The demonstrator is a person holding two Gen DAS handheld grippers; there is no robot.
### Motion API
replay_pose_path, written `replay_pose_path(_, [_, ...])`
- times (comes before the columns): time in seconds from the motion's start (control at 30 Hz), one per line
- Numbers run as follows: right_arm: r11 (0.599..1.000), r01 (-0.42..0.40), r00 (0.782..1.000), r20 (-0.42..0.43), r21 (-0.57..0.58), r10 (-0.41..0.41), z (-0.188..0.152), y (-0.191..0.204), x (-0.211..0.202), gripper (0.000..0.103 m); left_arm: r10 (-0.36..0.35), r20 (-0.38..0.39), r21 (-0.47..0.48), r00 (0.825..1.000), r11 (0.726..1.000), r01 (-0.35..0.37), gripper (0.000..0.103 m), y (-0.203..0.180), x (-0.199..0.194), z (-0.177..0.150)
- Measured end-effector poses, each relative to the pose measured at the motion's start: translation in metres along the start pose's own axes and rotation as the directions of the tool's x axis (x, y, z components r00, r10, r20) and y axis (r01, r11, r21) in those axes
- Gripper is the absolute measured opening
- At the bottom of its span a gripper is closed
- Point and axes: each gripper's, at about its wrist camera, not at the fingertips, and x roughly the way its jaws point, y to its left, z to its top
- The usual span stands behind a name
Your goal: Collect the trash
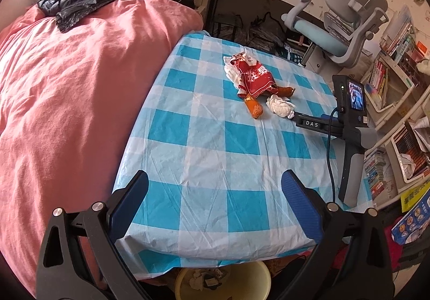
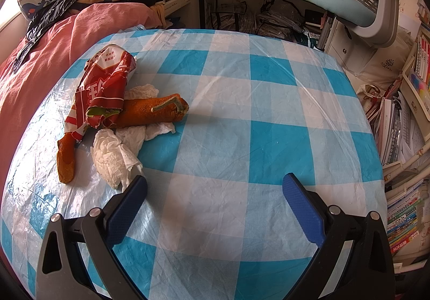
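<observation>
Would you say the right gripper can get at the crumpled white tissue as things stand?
Probably yes: the right gripper is open, the crumpled white tissue lies just beside its left finger on the checked tablecloth, with nothing lying between them.

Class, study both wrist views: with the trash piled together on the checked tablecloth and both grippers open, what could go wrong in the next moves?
1. The red wrapper, orange peels and white tissues overlap, so one pinch may drag or scatter the others.
2. The right gripper could snag the thin, wrinkled tablecloth while pinching the flat tissue.
3. The yellow bin sits partly under the table edge; dropped pieces may miss it.
</observation>
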Motion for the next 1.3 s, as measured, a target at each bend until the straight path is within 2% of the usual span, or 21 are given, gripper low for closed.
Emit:
replay_pose_path(0.23, [1.000, 0.000, 1.000, 0.000, 0.000, 0.000, 0.000, 0.000, 0.000, 0.096, 0.026, -0.004, -0.030, 1.000, 0.999, -0.027, 0.095, 0.007, 0.005, 0.003])
replay_pose_path(0.67, [1.000, 0.000, 1.000, 0.000, 0.000, 0.000, 0.000, 0.001, 0.001, 0.096, 0.083, 0.003, -0.031, 0.997, 0.996, -0.083, 0.095, 0.009, 0.010, 0.004])
replay_pose_path(1.3, [1.000, 0.000, 1.000, 0.000, 0.001, 0.000, 0.000, 0.001, 0.001, 0.096, 0.128, -0.006, 0.040, 0.992, 0.991, -0.128, 0.096, -0.008, 0.026, 0.010])
